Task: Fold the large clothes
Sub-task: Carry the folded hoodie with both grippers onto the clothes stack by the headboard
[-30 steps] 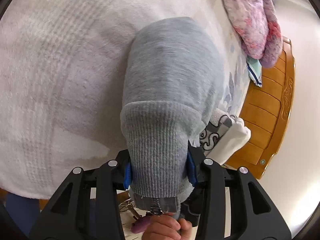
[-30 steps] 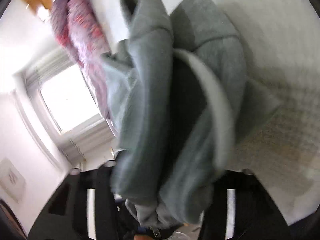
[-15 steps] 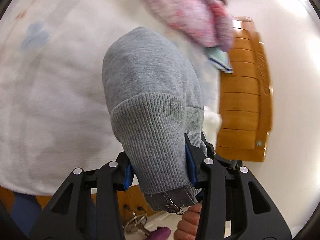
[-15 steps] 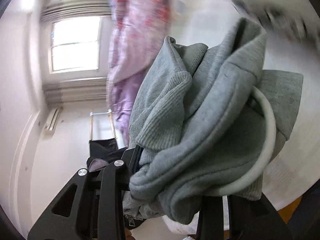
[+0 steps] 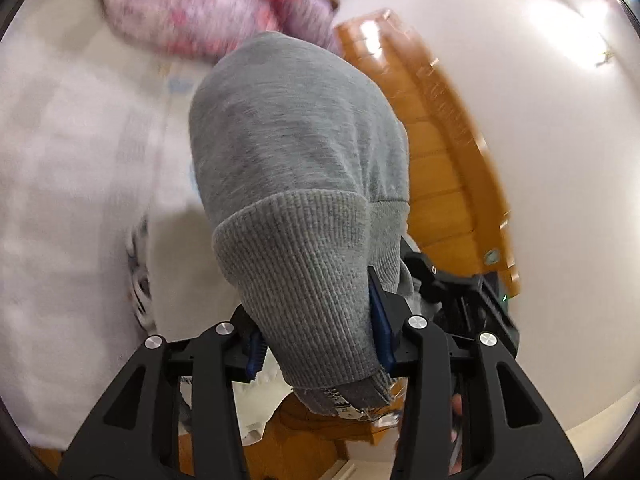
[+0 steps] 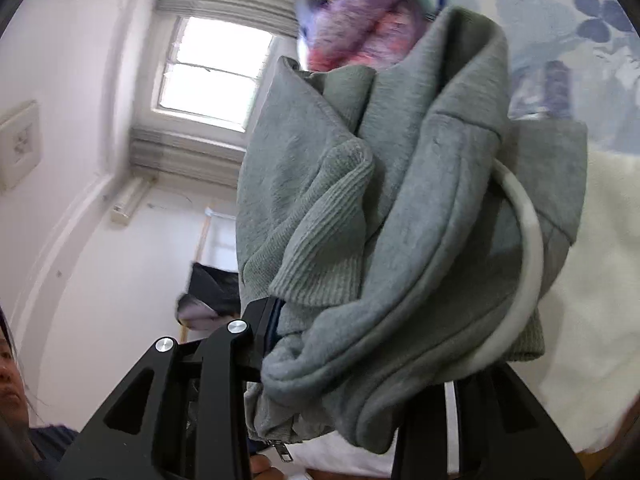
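Observation:
A grey zip-up sweatshirt (image 5: 296, 152) hangs in the air between both grippers. My left gripper (image 5: 318, 336) is shut on its ribbed hem, which fills the space between the blue pads; the cloth bulges forward over the white bed cover (image 5: 60, 184). My right gripper (image 6: 340, 344) is shut on a bunched part of the same sweatshirt (image 6: 404, 200), with a ribbed cuff, folds and a pale curved trim band draped over the fingers, hiding the right fingertip. The zipper end dangles below.
A pink and purple fluffy blanket (image 5: 192, 16) lies at the far side of the bed, also in the right wrist view (image 6: 360, 28). The wooden headboard (image 5: 440, 152) stands to the right. A window (image 6: 212, 68) and white walls are behind. The person's face (image 6: 8, 376) is at the lower left.
Both grippers have swung and tilted with the sweatshirt still held. The left view has turned toward the headboard and wall; the right view now shows more of the bed cover.

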Tool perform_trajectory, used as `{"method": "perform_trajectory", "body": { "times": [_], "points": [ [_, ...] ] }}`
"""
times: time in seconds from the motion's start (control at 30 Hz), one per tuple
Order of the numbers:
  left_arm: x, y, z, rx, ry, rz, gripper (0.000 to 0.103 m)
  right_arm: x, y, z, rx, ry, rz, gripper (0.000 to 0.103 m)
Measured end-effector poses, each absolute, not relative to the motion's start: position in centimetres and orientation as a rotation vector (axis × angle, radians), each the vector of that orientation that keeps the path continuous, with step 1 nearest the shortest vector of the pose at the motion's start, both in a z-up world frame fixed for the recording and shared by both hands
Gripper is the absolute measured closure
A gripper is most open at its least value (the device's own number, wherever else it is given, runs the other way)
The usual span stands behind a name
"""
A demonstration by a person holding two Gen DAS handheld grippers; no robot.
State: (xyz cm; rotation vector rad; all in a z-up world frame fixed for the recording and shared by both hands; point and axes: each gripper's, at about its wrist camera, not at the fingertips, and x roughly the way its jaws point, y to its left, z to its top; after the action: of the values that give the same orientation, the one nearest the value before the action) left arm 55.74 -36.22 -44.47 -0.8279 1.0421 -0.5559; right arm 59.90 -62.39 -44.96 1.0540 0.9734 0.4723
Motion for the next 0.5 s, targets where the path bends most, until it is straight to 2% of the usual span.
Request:
{"method": "perform_trajectory", "body": {
  "times": [0.1, 0.17, 0.23, 0.3, 0.33, 0.4, 0.5],
  "points": [
    [55.6, -38.9, -49.0, -0.773, 1.183, -0.519, 0.058, 59.3, -65.0, -51.1, 1.078, 1.142, 0.385, 0.069],
    [55.4, -41.0, -50.9, -0.616, 1.246, -0.545, 0.055, 58.8, -66.2, -54.3, 1.103, 1.197, 0.351, 0.067],
    [55.4, -41.6, -51.6, -0.568, 1.284, -0.576, 0.049, 58.3, -66.5, -55.0, 1.101, 1.200, 0.340, 0.063],
    [55.0, -41.2, -51.1, -0.528, 1.299, -0.585, 0.037, 57.6, -67.1, -55.2, 1.094, 1.205, 0.342, 0.060],
    [54.8, -40.7, -50.6, -0.505, 1.301, -0.592, 0.037, 57.9, -67.4, -55.0, 1.091, 1.210, 0.329, 0.057],
    [54.6, -39.7, -49.4, -0.454, 1.295, -0.614, 0.036, 56.8, -68.8, -53.9, 1.045, 1.229, 0.248, 0.044],
    [54.6, -37.0, -46.1, -0.339, 1.203, -0.607, 0.036, 54.8, -70.4, -52.2, 0.956, 1.237, 0.152, 0.042]
  ]
}}
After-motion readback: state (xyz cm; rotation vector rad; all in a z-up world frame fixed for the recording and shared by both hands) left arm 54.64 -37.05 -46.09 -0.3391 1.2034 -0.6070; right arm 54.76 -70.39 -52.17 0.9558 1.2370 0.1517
